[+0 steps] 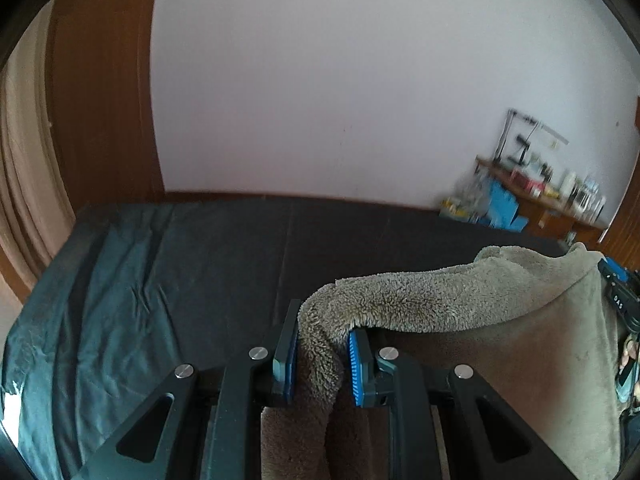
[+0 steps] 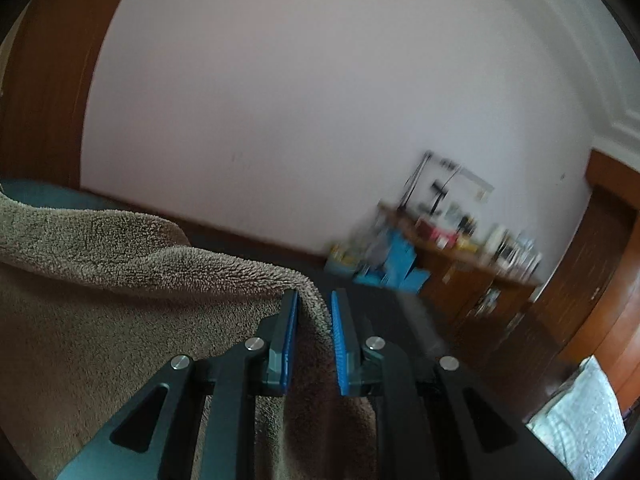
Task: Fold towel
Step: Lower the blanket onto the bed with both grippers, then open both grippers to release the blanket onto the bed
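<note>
Left wrist view: left claw clenched on bunched corner of brown towel; towel stretches right, hanging above dark bed sheet. Right claw cut off at frame edge, mostly hidden behind towel. Cluttered desk blurred.

Right wrist view: right claw grasping towel corner; lower towel cut off by frame. Desk items smeared, unreadable.

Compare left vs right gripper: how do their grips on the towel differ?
The left gripper pinches a thick bunched roll of the towel; the right gripper pinches a thinner corner edge. Towel trails right of the left gripper, left of the right gripper. Both are shut on it, lifted above the dark bed.
</note>
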